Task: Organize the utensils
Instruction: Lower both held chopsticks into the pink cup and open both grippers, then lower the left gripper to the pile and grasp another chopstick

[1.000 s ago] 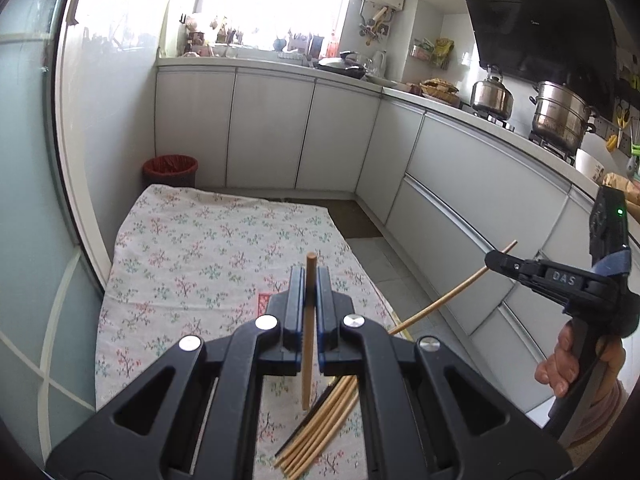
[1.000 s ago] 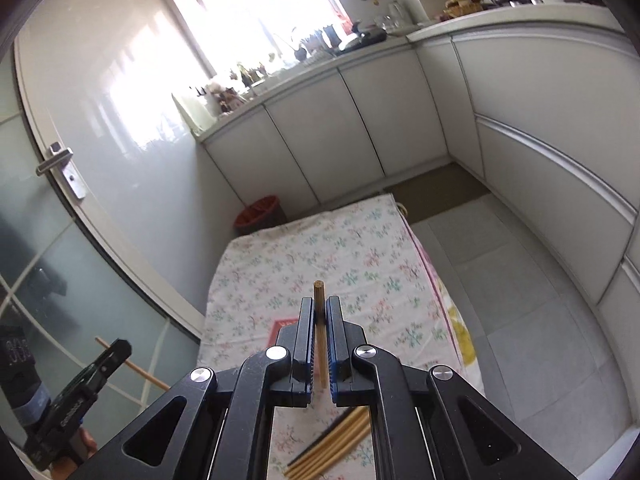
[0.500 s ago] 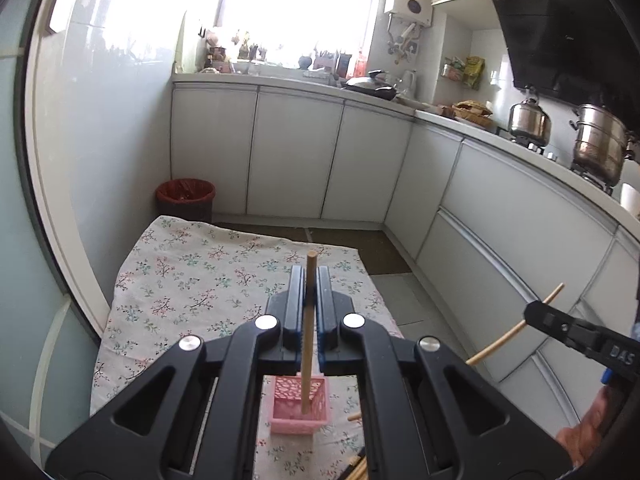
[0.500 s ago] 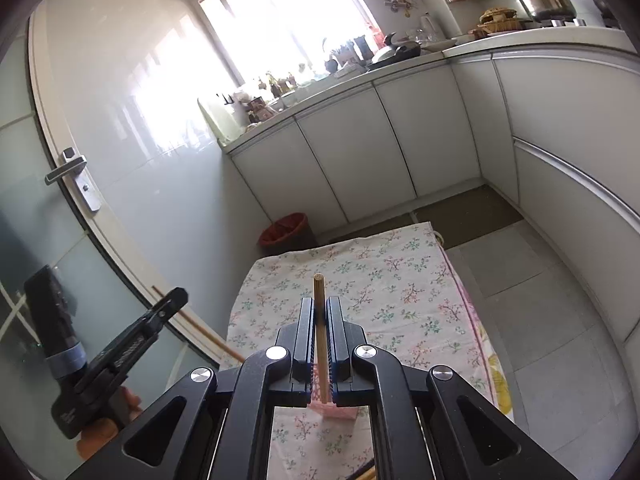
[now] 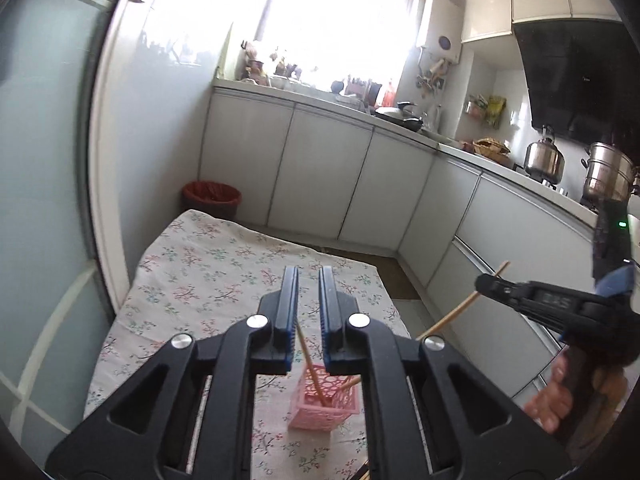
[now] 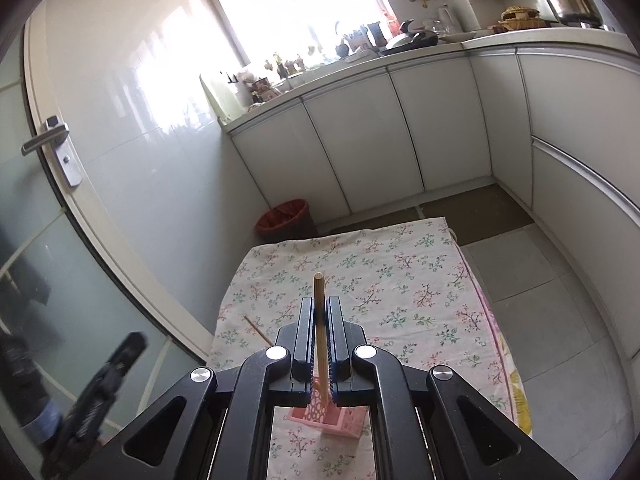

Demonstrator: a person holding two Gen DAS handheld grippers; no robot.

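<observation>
- The left gripper [image 5: 308, 304] is opening its jaws; its chopstick [image 5: 310, 364] stands free between them, leaning in the pink basket [image 5: 324, 412] on the floral cloth [image 5: 208, 264].
- The right gripper [image 6: 321, 320] clamps a second chopstick [image 6: 319, 296], its lower end already at the basket.
- Next, the right likely lowers it and lets go.

A basket [image 5: 324, 404] is sitting on the table [image 5: 208, 264] near its near edge, a chopstick [image 5: 310, 364] leaning inside it. A bin [image 5: 212, 198] is standing on the floor beyond the table's far edge.
</observation>
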